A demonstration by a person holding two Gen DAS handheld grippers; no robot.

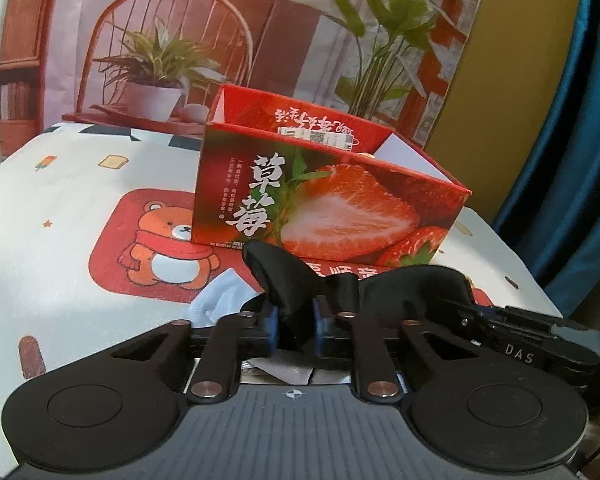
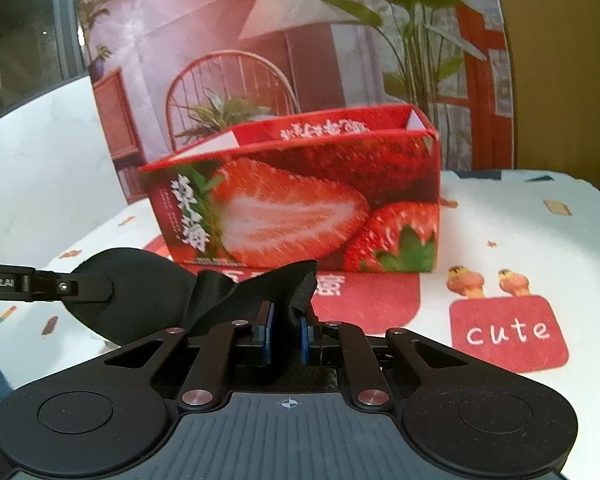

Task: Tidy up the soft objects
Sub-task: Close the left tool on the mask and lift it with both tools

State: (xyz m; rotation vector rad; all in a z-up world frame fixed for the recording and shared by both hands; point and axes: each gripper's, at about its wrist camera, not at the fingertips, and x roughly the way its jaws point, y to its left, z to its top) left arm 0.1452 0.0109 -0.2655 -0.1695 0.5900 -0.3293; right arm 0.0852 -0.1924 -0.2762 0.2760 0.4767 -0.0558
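Black satin eye mask [image 1: 296, 284] hangs pinched between left gripper [image 1: 296, 322] and right gripper [image 2: 286, 330], not yet inside the red strawberry-printed cardboard box [image 1: 324, 208]; a pale blue cloth [image 1: 216, 300] waits on the worktop [image 1: 60, 240]

We count one black eye mask [image 1: 296, 292], one open strawberry box [image 1: 324, 204], one white cloth [image 1: 220, 300], one printed tablecloth [image 1: 60, 200] and two grippers.

A white tablecloth [image 1: 60, 184] printed with a scarfed bear [image 1: 168, 248] and a red "cute" patch [image 2: 508, 334] covered the desk, while a backdrop [image 1: 180, 40] picturing a chair, lamp and potted plants stood along its far edge.
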